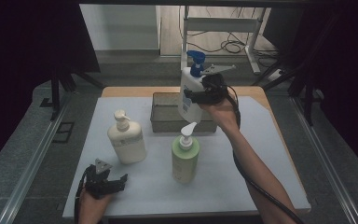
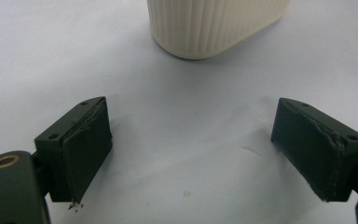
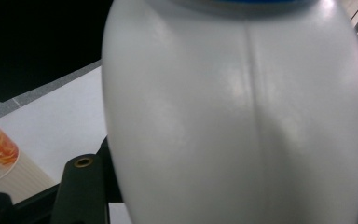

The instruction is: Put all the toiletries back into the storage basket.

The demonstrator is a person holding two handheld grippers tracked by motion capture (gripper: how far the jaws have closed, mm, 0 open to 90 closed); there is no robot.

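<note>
The right gripper [image 1: 200, 95] has its jaws clamped on the white bottle with the blue pump [image 1: 189, 93], gripping it across the mid-body. The bottle hangs upright in the air above the grey basket [image 1: 161, 116], which sits at the twelve o'clock end of the worktop [image 1: 261, 154]. In the right gripper view the bottle's smooth, glossy wall [image 3: 233, 121] sits close against the camera, with a moulded seam running down it.

Handling assessment: the bottle is rigid plastic with a slick finish, so a hold across the broad faces could slip if the grip loosens. It looks to be a full-size pump bottle, and if filled it would be moderately heavy and bottom-weighted. The present mid-body hold appears sound. The pump head is a poor place to grip, being narrow and likely to turn or depress.

The left gripper [image 1: 103, 182] rests low at about seven o'clock on the worktop, its jaws wide apart with nothing between them. Ahead of it stands the cream pump bottle [image 1: 127, 140], whose ribbed base [image 2: 214, 28] shows in the left gripper view. The green pump bottle [image 1: 185, 158] stands near the centre, clear of both grippers.

Judgement: the carried bottle appears bound for the basket; lowering it base-first, upright, would suit it best.
</note>
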